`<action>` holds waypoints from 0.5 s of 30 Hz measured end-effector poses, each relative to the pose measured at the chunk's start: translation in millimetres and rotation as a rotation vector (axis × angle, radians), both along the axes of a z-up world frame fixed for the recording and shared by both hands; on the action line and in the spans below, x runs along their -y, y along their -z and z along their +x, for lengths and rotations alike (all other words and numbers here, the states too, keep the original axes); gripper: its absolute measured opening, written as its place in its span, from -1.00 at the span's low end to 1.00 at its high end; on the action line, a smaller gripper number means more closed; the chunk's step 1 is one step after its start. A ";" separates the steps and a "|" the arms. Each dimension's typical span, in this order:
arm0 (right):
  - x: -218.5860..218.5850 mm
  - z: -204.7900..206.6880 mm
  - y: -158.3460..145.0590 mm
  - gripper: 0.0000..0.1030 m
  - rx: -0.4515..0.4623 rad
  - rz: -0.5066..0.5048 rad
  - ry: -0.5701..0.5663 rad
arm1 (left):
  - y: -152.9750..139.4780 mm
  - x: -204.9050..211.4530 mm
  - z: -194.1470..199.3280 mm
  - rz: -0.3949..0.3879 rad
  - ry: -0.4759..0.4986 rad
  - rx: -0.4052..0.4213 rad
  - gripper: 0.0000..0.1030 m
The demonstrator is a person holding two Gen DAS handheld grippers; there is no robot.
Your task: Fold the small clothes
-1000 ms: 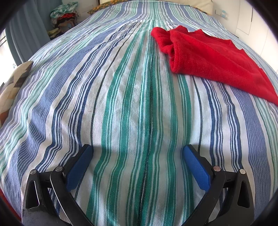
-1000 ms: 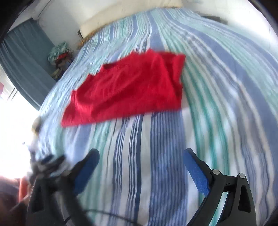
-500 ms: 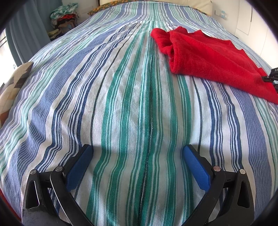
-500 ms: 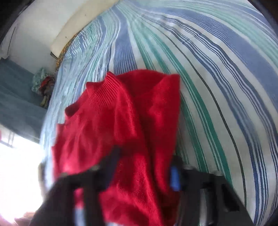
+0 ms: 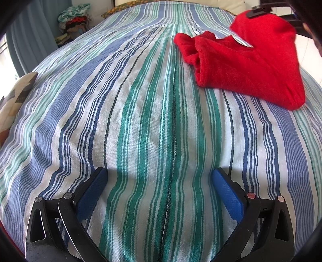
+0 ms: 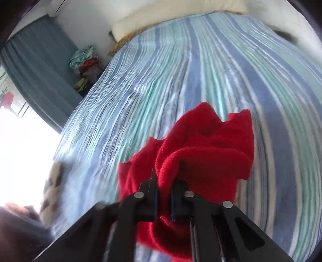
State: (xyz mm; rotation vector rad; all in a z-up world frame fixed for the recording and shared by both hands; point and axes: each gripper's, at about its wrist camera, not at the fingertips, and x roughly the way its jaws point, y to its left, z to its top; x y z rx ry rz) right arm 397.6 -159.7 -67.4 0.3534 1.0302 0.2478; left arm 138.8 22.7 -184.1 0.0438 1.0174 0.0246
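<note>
Listing what your two cameras show: item one, your right gripper (image 6: 164, 191), its black fingers drawn nearly together with a thick fold of the red sweater (image 6: 203, 153) pinched between the blue pads; the jaws have just been closing, and the knit bulges up above them and hangs bunched below. Item two, the same red sweater (image 5: 247, 60) as your left camera sees it, at the far right of the bed: its lower part lies on the bedspread, a rolled cuff or sleeve end facing the middle of the bed, while its upper edge is lifted clear of the cloth and peaks at the top of the view, where a dark piece of the right gripper (image 5: 256, 13) meets it. Item three, your left gripper (image 5: 159, 177), spread wide, blue pads well apart, nothing between them, hovering low over bare bedspread and well apart from the sweater. Item four, the striped bedspread (image 5: 124, 112), in bands of green, blue and white, with a seam running down its middle, covering the whole bed. Item five, a patterned cushion (image 5: 14, 100) at the left edge of the bed. Item six, a heap of mixed clothes (image 5: 74, 20) beyond the far left corner, beside a blue-grey curtain (image 6: 38, 66). Item seven, a pale pillow (image 6: 177, 18) along the head of the bed.
</note>
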 end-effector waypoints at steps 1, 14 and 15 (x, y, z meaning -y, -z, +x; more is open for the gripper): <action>-17.6 1.9 8.1 -0.82 -0.008 -0.008 -0.016 | 0.2 0.1 -0.1 0.000 -0.001 0.000 0.99; -68.2 8.4 70.9 0.67 -0.135 0.509 -0.119 | 0.1 0.1 -0.4 0.002 -0.002 0.002 0.99; -60.2 3.1 57.6 0.67 -0.094 0.508 -0.134 | 0.0 0.4 -0.8 0.003 -0.002 0.003 0.99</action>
